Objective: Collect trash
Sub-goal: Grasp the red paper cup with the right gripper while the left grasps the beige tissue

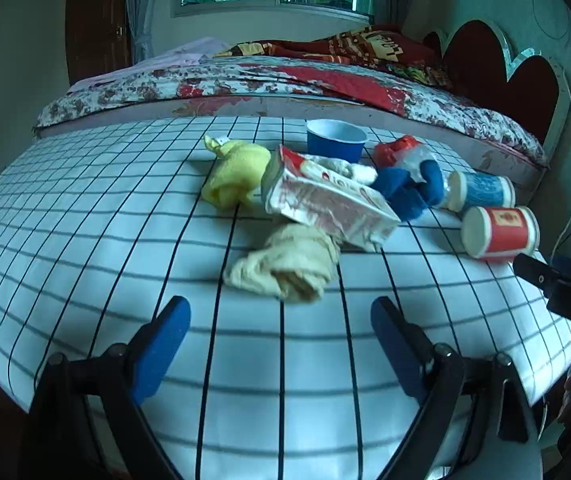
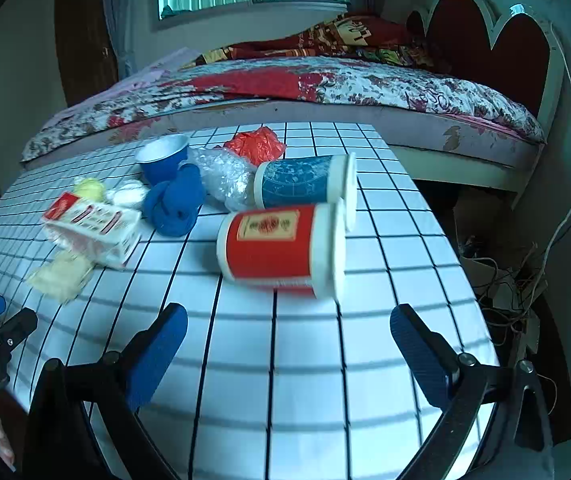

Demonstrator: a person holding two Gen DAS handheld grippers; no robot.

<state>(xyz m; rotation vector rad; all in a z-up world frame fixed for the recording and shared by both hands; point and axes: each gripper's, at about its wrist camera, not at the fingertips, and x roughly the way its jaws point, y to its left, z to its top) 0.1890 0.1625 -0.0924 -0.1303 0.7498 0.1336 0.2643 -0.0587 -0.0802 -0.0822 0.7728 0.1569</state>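
Trash lies in a heap on the grid-patterned table (image 1: 85, 208). A crumpled beige cloth (image 1: 285, 268) lies just ahead of my open, empty left gripper (image 1: 281, 320). Behind it are a flattened red-and-white carton (image 1: 325, 200), a yellow wad (image 1: 237, 172), a blue cup (image 1: 335, 140), a blue cloth (image 1: 409, 188), a blue paper cup on its side (image 1: 481, 190) and a red paper cup on its side (image 1: 499, 232). My right gripper (image 2: 289, 324) is open and empty, just short of the red cup (image 2: 277, 244). The blue paper cup (image 2: 305, 182), clear plastic wrap (image 2: 225, 176) and red wrapper (image 2: 255, 144) lie beyond.
A bed (image 1: 285, 76) with a floral cover stands right behind the table, with a red headboard (image 2: 497, 40) at the right. Tangled cables (image 2: 505, 280) lie on the floor right of the table. The table's near edge is under both grippers.
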